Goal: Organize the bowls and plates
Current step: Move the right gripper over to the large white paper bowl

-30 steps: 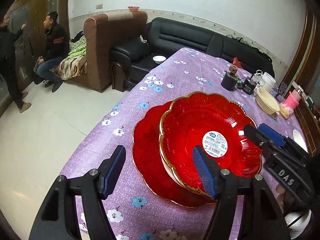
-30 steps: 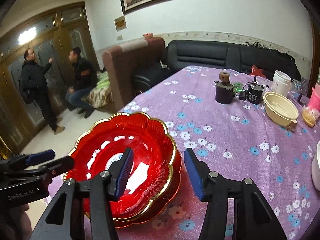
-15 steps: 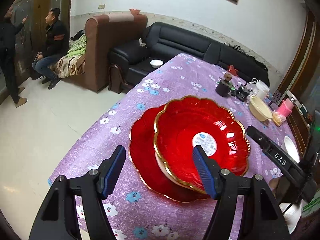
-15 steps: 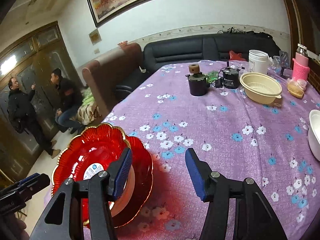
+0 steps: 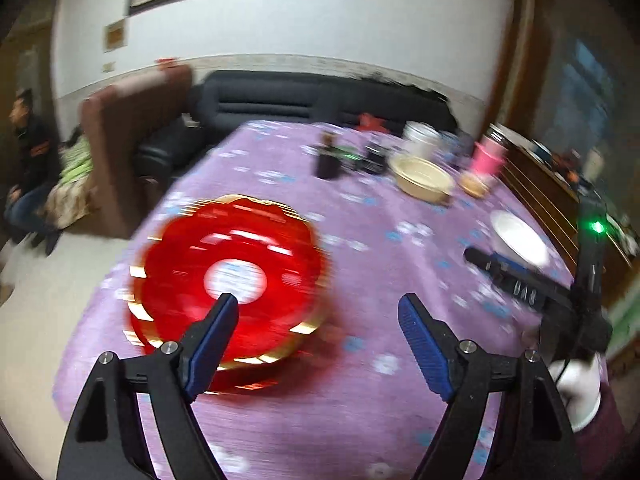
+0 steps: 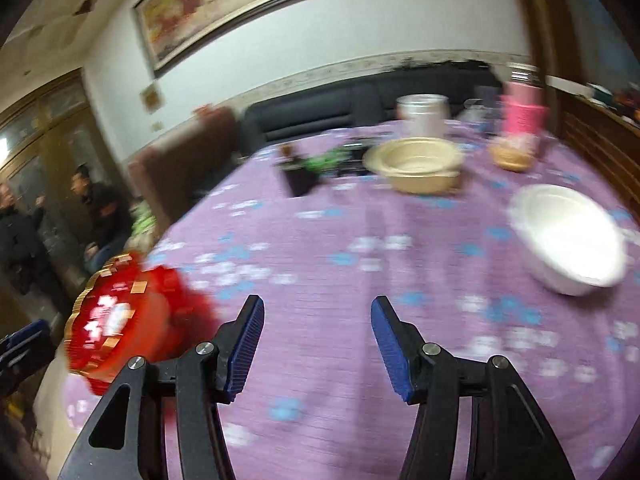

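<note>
The red dishes (image 5: 230,276), a gold-rimmed bowl stacked on a plate, rest near the left edge of the purple tablecloth (image 5: 360,380), at the near left corner. The left gripper (image 5: 318,320) is empty; its jaws are opening, and only the left blue pad overlaps the stack in view, without contact. The right gripper (image 6: 318,334) has its fingers spread over bare cloth, nothing between them; the red dishes lie far left of it. Open cloth extends through the table centre. A white bowl (image 6: 568,236) sits toward the right edge, with a beige basin (image 6: 416,164) behind it. Compared with one second ago, both grippers have drawn clear of the stack.
</note>
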